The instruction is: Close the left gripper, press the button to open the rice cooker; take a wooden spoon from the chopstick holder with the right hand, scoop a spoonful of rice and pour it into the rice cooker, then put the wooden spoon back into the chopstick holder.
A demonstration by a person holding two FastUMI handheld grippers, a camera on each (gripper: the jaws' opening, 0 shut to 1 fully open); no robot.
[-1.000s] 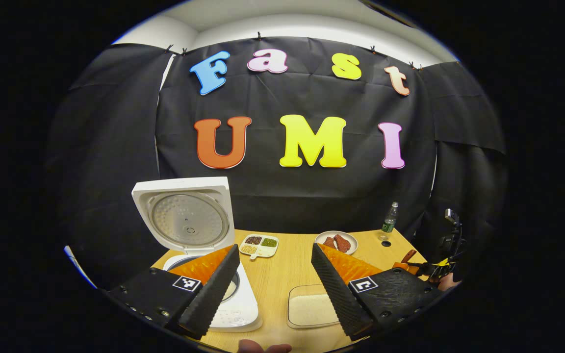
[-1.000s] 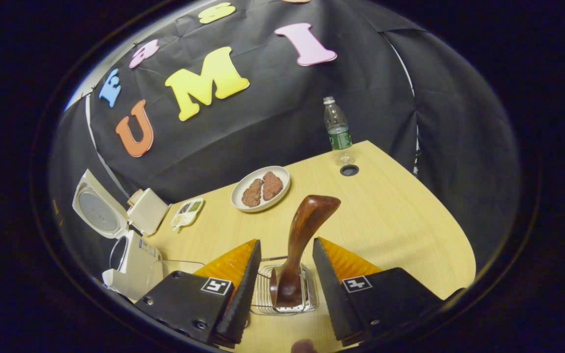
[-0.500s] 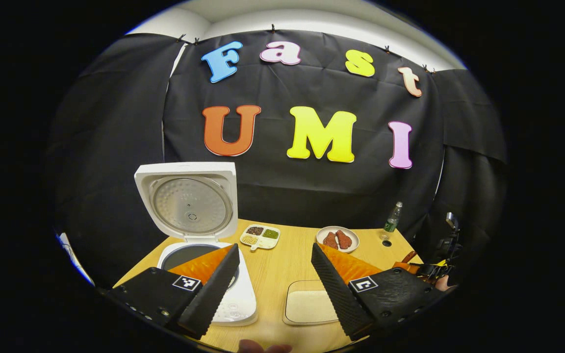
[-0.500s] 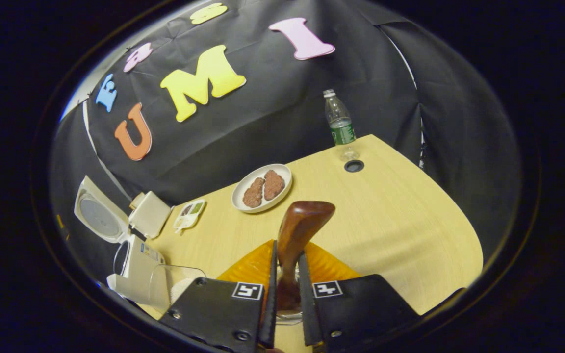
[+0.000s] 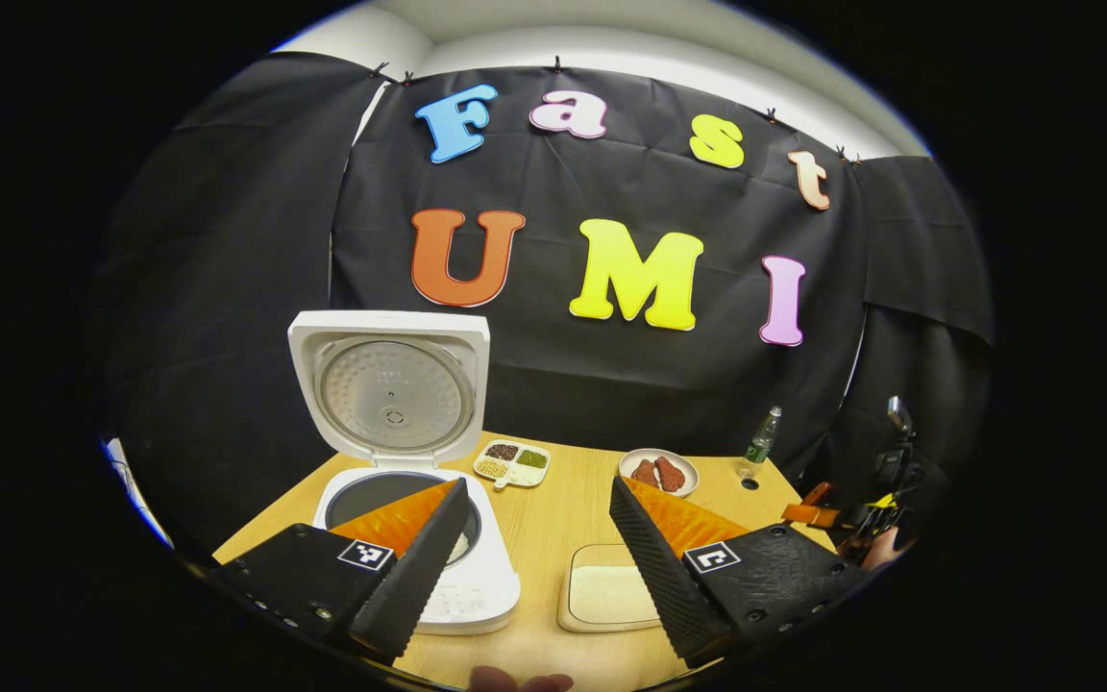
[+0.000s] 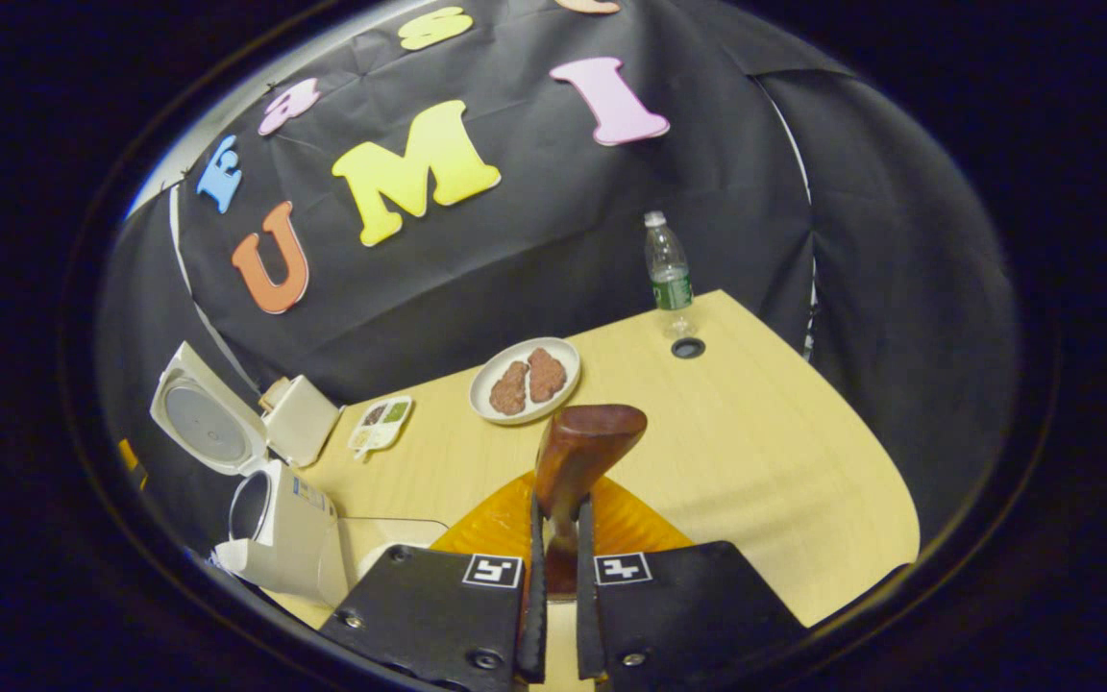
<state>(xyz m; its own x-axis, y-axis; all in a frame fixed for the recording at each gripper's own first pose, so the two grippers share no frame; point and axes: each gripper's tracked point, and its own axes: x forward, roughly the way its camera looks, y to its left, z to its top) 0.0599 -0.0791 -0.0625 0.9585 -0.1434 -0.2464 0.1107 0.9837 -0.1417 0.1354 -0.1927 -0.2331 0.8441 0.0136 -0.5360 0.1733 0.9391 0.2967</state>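
1. Right gripper (image 6: 553,586): we hold its two fingers pinched on the dark brown wooden spoon (image 6: 578,457), gripping low on the handle so the broad end stands up beyond the fingertips. We judge the grip is set for lifting the spoon out of the chopstick holder, which is hidden beneath the fingers.

2. Left gripper (image 5: 539,548): its fingers are spread wide and hold nothing. We keep it hovering back over the near table edge, apparently to leave the cooker mouth clear for the right hand.

3. White rice cooker (image 5: 438,577): it sits just beyond the left finger with its lid upright and the dark pot exposed, so we take the button step as done.

4. Shallow clear tray of white rice (image 5: 611,594): it lies just beside the cooker, between the two left fingers, near for a short scoop-and-pour.

5. Light wooden table (image 6: 765,452): bare around the spoon.

6. Small divided dish of grains (image 5: 512,462) and white plate with two brown pieces (image 6: 527,378): set farther back, out of the working path.

7. Clear plastic bottle (image 6: 668,274): it stands at the far corner.
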